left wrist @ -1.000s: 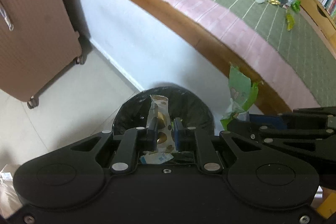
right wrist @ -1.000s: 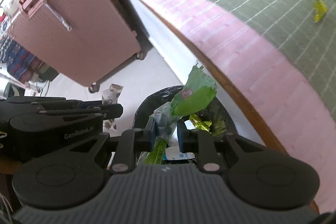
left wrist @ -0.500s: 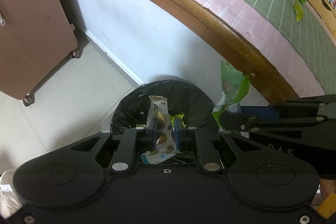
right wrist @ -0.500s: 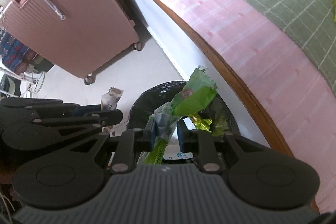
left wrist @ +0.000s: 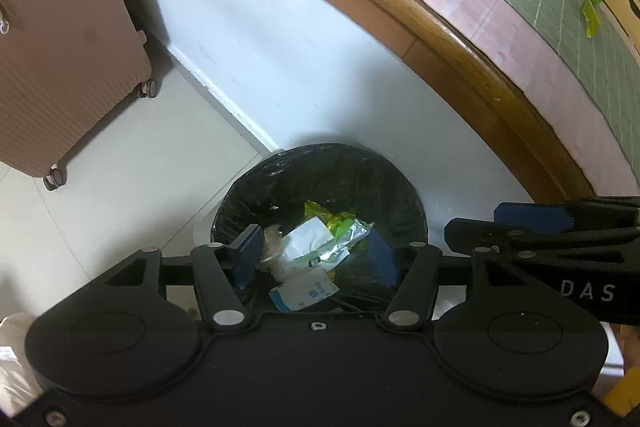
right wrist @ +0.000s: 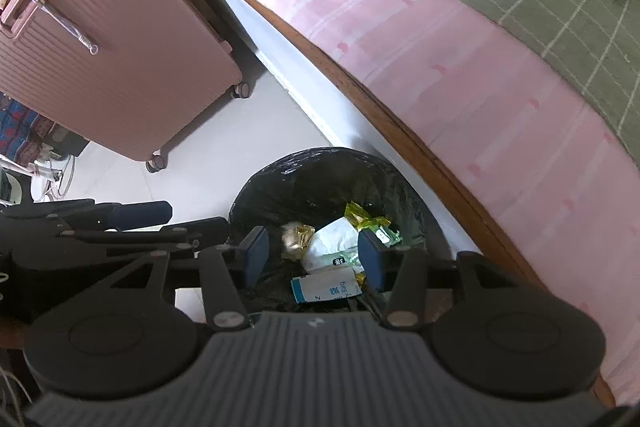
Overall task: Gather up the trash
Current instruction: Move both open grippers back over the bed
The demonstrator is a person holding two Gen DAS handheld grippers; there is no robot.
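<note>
Dropped both wrappers [left wrist: 316, 247] into bin [left wrist: 320, 163] below; left gripper [left wrist: 316, 255], right gripper [right wrist: 312, 255] opening, empty; light, crinkly, pinch edges

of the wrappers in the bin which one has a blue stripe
The flat white packet at the near edge of the bin, lowest in both views. It has a blue band on one end and blue print; the others are gold, green or plain white.

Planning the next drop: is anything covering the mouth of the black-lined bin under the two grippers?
Nothing visible does. The bin is open-topped with no lid; only wrappers lie inside. The left gripper and right gripper, jaws opening and empty, hang over it.
</note>
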